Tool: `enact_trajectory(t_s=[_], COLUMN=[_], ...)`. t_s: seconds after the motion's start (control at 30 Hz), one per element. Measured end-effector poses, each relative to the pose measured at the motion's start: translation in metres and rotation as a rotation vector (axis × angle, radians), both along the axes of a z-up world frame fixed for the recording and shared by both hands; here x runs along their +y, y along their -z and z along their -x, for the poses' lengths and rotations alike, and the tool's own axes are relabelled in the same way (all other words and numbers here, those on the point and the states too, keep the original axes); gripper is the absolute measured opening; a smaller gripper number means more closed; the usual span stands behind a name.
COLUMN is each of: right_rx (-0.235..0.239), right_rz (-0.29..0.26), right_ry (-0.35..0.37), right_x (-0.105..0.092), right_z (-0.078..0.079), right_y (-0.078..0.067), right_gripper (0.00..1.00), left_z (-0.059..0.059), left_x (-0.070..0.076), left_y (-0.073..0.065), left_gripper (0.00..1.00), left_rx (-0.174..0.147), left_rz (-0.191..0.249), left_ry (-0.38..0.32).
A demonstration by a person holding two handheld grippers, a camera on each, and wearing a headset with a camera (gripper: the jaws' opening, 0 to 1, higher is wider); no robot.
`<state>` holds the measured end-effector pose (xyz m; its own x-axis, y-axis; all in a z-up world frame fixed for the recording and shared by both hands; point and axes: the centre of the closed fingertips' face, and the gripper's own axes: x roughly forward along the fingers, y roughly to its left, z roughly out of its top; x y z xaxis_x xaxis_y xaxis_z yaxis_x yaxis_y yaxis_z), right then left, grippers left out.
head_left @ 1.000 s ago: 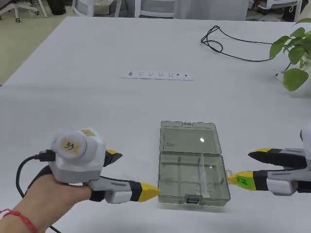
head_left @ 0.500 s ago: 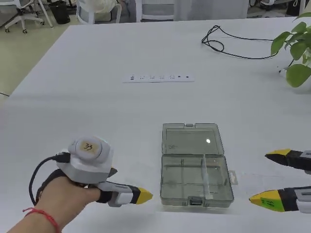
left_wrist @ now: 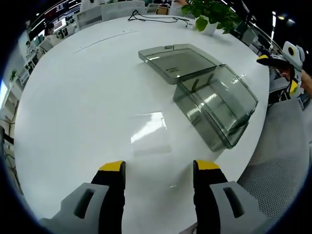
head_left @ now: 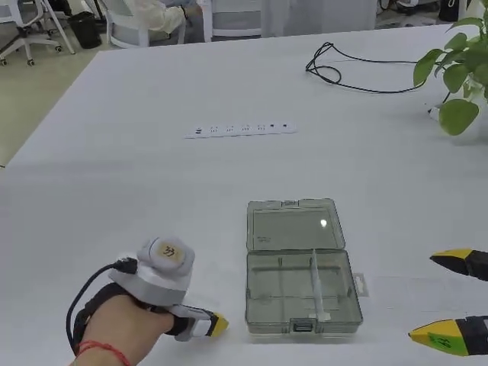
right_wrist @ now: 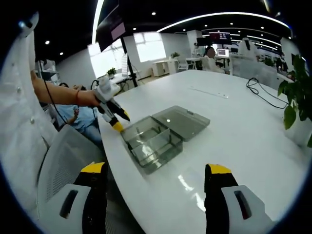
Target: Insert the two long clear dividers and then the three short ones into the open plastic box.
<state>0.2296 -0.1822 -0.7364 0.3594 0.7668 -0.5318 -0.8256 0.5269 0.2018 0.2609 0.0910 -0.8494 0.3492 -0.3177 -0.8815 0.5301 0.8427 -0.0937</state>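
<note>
Left gripper (left_wrist: pixel 159 168) and right gripper (head_left: pixel 423 296) have backed off the box (head_left: pixel 274 326).

Wearing a thin red cord (head_left: pixel 97 348) around the wrist behind the left hand (head_left: pixel 126 326). Wearing a white buttoned garment (right_wrist: pixel 17 83), showing at the left side of the right gripper view. Showing on the left gripper (left_wrist: pixel 159 168) a pale grey housing, two black jaws ending in yellow tips, and an oblong slot in each grey jaw base. Bearing on its rounded top a tan label (head_left: pixel 168 252) with handwritten digits, seemingly 33. Trailing a black cable (head_left: pixel 82 303) from its rear in a loop toward the wrist. Repeating on the right gripper (head_left: pixel 442 296) the same scheme: grey body, black jaws, yellow tips, slotted bases.
</note>
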Motion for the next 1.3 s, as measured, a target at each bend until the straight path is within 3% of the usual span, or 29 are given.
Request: enact_trajectory(t_s=[0.07, 0.13, 0.27, 0.5, 0.63, 1.07, 1.3], right_rx=[0.000, -0.003, -0.008, -0.015, -0.014, -0.017, -0.013], right_rz=[-0.001, -0.004, -0.007, -0.016, -0.018, 0.003, 0.014], right_ry=[0.003, 0.004, 0.012, 0.017, 0.018, 0.010, 0.004], right_x=[-0.001, -0.001, -0.001, 0.001, 0.001, -0.001, -0.001], right_z=[0.000, 0.000, -0.003, -0.007, -0.006, -0.002, -0.001], right_y=[0.000, 0.000, -0.001, -0.002, -0.002, 0.002, 0.004], right_gripper=[0.83, 0.83, 0.83, 0.83, 0.83, 0.83, 0.83], left_z=[0.000, -0.001, 0.003, 0.001, 0.001, 0.000, 0.002], left_x=[0.002, 0.007, 0.007, 0.012, 0.012, 0.013, 0.011], left_y=[0.000, 0.002, 0.003, 0.001, 0.002, 0.000, -0.001], left_gripper=[0.51, 0.47, 0.44, 0.33, 0.32, 0.31, 0.30], left_rx=[0.006, -0.004, -0.019, -0.003, 0.006, 0.052, 0.057], left_rz=[-0.023, -0.068, -0.108, -0.105, -0.107, -0.037, 0.005], left_ry=[-0.006, 0.010, 0.028, 0.027, 0.037, 0.002, -0.019])
